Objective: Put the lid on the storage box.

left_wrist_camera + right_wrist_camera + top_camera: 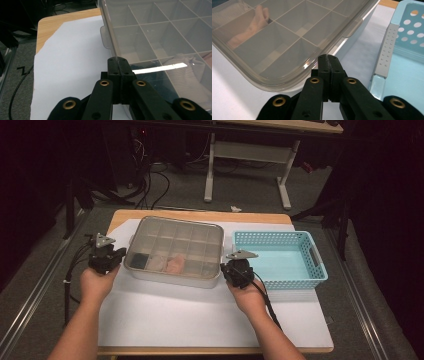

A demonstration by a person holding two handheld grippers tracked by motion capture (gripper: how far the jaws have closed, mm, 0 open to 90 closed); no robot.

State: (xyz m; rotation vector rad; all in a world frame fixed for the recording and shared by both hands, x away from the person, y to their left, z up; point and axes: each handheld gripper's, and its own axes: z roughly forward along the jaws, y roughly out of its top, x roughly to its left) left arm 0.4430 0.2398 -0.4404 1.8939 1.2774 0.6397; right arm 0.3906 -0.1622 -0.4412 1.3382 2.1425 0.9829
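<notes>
Both black two-jaw grippers, left (111, 254) and right (233, 268), pinch the clear lidded compartment box's (175, 236) rim, which could slip if lifted unevenly.

Clear lidded compartment box (174, 251) lies flat, closed.

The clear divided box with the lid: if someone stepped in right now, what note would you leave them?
Left gripper: shut, holding nothing, at the left edge of the compartment box.
Right gripper: shut, holding nothing, at the box's near right corner.
The box sits on the white sheet, with its lid on; cloth items lie in its front row.
The blue basket beside it holds nothing.
Done: nothing visible. Left: probably opening the lid.
</notes>
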